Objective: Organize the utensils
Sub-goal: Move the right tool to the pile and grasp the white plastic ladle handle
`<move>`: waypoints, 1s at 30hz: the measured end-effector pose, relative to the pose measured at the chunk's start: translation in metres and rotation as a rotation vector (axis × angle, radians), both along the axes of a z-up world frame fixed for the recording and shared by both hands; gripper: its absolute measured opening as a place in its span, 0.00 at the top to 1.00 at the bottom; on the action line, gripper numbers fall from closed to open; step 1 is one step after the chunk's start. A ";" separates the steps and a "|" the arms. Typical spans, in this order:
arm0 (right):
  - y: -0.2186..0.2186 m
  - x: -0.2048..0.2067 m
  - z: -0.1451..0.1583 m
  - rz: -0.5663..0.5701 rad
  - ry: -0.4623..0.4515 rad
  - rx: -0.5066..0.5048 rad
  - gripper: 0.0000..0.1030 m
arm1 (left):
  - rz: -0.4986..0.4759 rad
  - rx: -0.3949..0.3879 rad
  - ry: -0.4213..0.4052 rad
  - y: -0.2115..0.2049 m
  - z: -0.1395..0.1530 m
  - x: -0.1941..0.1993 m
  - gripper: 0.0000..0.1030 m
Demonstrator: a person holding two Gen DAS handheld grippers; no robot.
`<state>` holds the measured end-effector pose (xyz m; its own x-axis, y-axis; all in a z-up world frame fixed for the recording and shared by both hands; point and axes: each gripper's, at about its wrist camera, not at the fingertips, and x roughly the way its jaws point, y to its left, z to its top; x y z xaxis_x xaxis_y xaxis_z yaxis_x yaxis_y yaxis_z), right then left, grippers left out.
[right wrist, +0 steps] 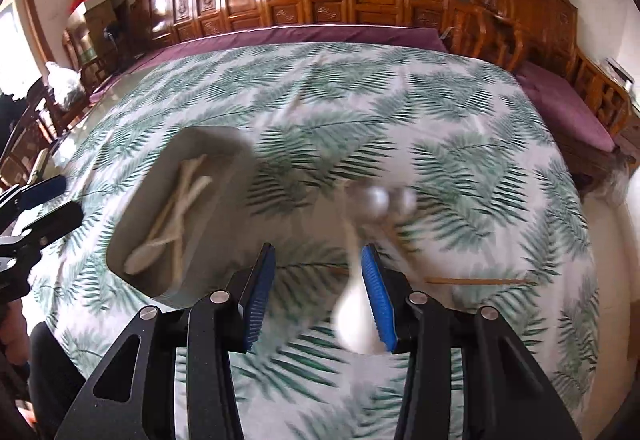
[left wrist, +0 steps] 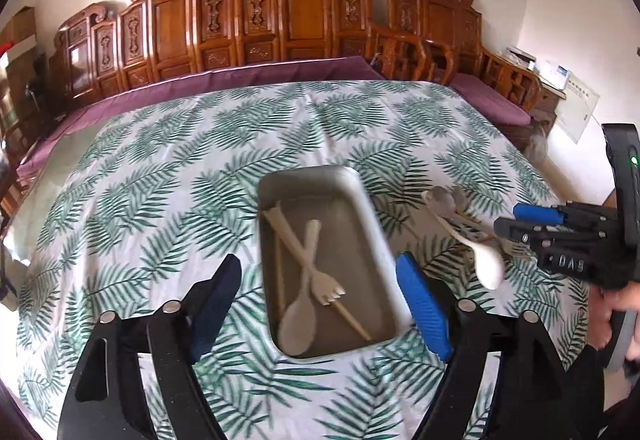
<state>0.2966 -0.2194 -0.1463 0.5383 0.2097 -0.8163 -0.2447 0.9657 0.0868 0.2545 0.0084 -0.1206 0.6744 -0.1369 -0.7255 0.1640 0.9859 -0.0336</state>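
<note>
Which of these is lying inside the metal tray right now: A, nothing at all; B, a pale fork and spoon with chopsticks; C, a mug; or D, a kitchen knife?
B: the metal tray holds a pale fork, a pale spoon and chopsticks crossed over one another.

The left black plastic gripper (left wrist: 320,292) carried blue ribbed pads (left wrist: 424,308) on angular black linkage arms, each pinned by round silver screws (left wrist: 172,306). At the right edge of the left wrist view, the right black gripper (left wrist: 506,220) bore raised lettering, a green indicator light (left wrist: 634,161) and a bare-skinned hand (left wrist: 612,314). In its own view its blue pads (right wrist: 378,300) were equally ribbed.
</note>
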 end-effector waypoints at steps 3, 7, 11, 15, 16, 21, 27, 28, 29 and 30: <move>-0.028 0.005 -0.002 -0.033 0.000 -0.006 0.54 | -0.027 -0.010 -0.001 -0.015 0.000 -0.002 0.17; -0.054 0.010 -0.011 -0.060 0.020 -0.009 0.54 | -0.070 -0.010 0.002 -0.036 -0.004 -0.006 0.15; -0.060 0.014 -0.026 -0.047 0.048 0.004 0.54 | -0.093 -0.005 0.004 -0.050 -0.008 -0.011 0.13; -0.045 0.019 -0.043 0.004 0.072 -0.006 0.58 | -0.117 -0.003 0.013 -0.064 -0.016 -0.016 0.13; -0.039 0.021 -0.048 0.018 0.082 -0.008 0.60 | -0.121 -0.001 0.014 -0.065 -0.018 -0.017 0.13; -0.019 0.032 -0.067 0.061 0.129 -0.023 0.65 | -0.145 0.006 0.023 -0.074 -0.025 -0.023 0.13; 0.000 0.047 -0.082 0.084 0.177 -0.089 0.67 | -0.151 0.010 0.030 -0.075 -0.030 -0.028 0.13; 0.003 0.048 -0.083 0.086 0.183 -0.102 0.67 | -0.150 0.008 0.032 -0.075 -0.031 -0.028 0.13; 0.004 0.049 -0.083 0.086 0.189 -0.108 0.67 | -0.148 0.006 0.034 -0.074 -0.032 -0.029 0.13; 0.007 0.049 -0.083 0.089 0.195 -0.126 0.67 | -0.147 0.005 0.038 -0.073 -0.033 -0.029 0.13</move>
